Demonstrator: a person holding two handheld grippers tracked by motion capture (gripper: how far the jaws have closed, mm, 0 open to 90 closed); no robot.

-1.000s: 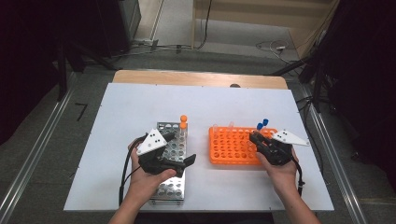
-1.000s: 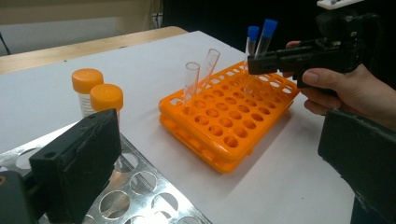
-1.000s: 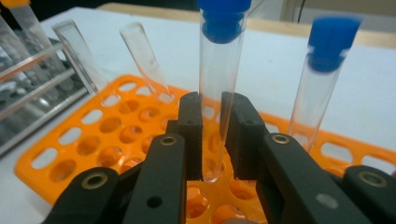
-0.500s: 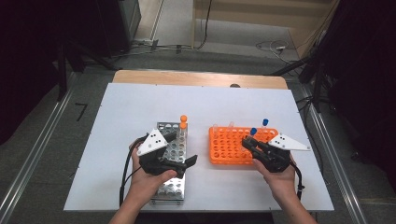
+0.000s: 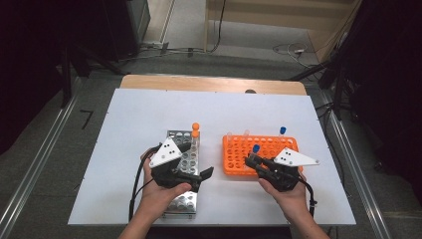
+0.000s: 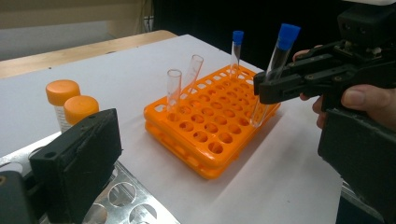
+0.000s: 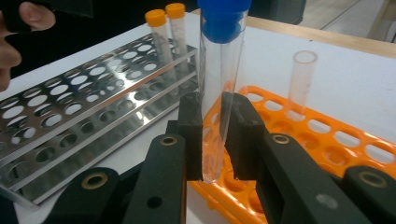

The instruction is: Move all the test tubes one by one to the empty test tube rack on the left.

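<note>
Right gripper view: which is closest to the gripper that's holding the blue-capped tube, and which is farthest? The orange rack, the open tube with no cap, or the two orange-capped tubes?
1. orange rack: right beneath the right gripper, which grips the blue-capped tube.
2. open tube: standing in that rack, farther back on the right.
3. orange-capped tubes: farthest, at the far end of the metal rack on the left.
</note>
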